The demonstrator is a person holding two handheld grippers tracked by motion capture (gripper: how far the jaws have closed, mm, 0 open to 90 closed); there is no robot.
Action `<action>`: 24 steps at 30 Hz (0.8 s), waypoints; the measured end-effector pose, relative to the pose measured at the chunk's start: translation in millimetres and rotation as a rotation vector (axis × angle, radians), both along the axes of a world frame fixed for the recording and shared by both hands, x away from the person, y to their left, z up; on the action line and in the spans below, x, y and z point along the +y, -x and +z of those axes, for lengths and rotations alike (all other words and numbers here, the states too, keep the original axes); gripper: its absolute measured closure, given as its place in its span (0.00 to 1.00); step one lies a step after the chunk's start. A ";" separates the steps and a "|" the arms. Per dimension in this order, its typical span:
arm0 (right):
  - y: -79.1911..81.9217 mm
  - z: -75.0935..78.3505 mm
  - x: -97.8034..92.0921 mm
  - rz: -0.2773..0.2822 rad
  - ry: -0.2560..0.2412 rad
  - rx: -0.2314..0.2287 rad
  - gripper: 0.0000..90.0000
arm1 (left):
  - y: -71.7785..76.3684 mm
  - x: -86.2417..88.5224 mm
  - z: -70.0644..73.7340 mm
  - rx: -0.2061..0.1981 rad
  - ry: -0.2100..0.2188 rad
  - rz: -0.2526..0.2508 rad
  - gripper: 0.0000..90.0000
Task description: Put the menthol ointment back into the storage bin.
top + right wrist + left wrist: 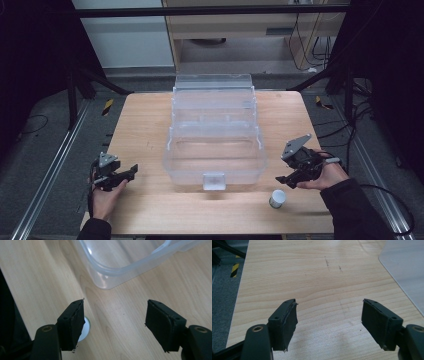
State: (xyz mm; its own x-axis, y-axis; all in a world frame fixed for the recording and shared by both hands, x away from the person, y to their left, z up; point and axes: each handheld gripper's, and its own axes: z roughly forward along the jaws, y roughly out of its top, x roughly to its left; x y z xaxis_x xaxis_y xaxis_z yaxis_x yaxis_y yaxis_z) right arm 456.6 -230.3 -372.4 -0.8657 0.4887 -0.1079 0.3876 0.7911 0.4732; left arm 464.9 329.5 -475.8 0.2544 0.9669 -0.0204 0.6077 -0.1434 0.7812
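Wooden counter [150, 150]: your right hand-held gripper [286, 178] gapes empty beside the small, light, rigid cylinder [277, 198]; pinch its sides.

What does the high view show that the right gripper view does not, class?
High view alone: the whole clear plastic box with its lid open, both hands, and the left claw open over bare table. Right gripper view alone: a close look at the right claw, jaws apart and empty. Both share the box's near corner, the wooden table and the small white-topped container.

Box [215, 150] mid-table [145, 130], small can [277, 198] at its front right
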 end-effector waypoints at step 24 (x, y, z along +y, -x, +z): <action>8.5 -22.8 16.4 0.167 0.156 0.128 0.41 | 0.0 -0.6 0.7 0.004 -0.008 -0.003 0.32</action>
